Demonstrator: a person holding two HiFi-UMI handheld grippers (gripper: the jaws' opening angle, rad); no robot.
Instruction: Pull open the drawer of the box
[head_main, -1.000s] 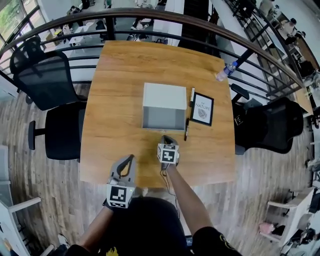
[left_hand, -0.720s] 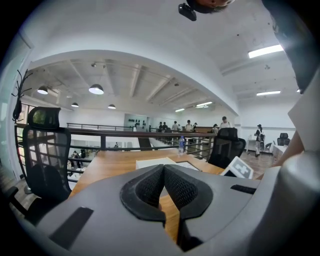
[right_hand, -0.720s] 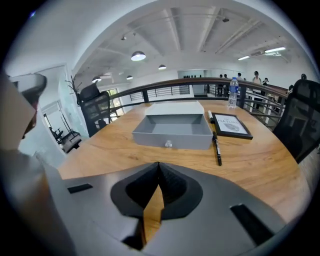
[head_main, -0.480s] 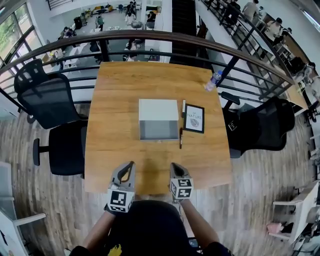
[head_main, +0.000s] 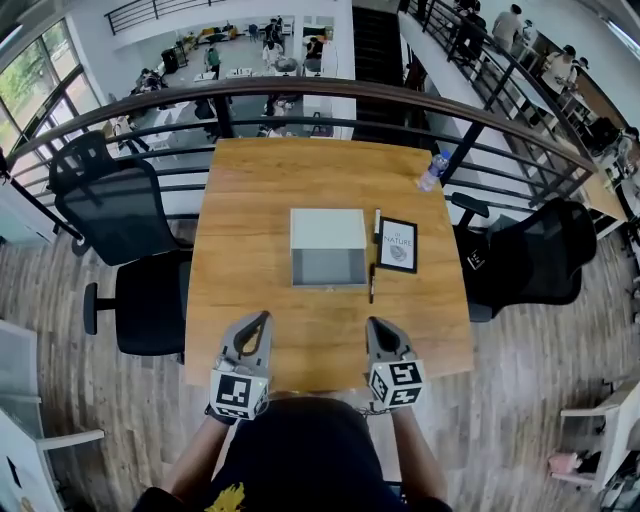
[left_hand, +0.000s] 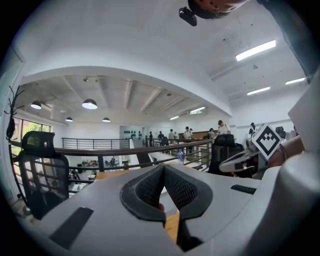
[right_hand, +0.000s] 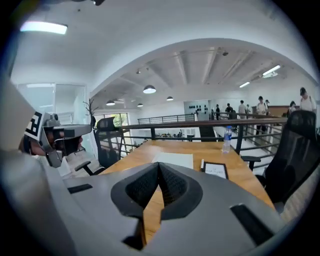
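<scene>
The white box (head_main: 327, 232) stands mid-table with its grey drawer front (head_main: 327, 267) facing me; I cannot tell how far the drawer is out. Both grippers hover over the table's near edge, well short of the box. My left gripper (head_main: 263, 317) is shut and empty, its tips meeting in the left gripper view (left_hand: 163, 167). My right gripper (head_main: 376, 323) is also shut with nothing in it, its tips touching in the right gripper view (right_hand: 158, 165). That view shows the box top (right_hand: 173, 159) beyond the jaws.
A framed picture (head_main: 398, 244) and a dark pen (head_main: 372, 283) lie just right of the box. A plastic bottle (head_main: 431, 172) stands at the far right corner. Black office chairs (head_main: 110, 205) (head_main: 530, 260) flank the wooden table (head_main: 250, 200); a railing (head_main: 300, 90) runs behind.
My right gripper has drawn back from the drawer front to the table's near edge and risen. The left gripper has risen a little. The box has stayed in place.
</scene>
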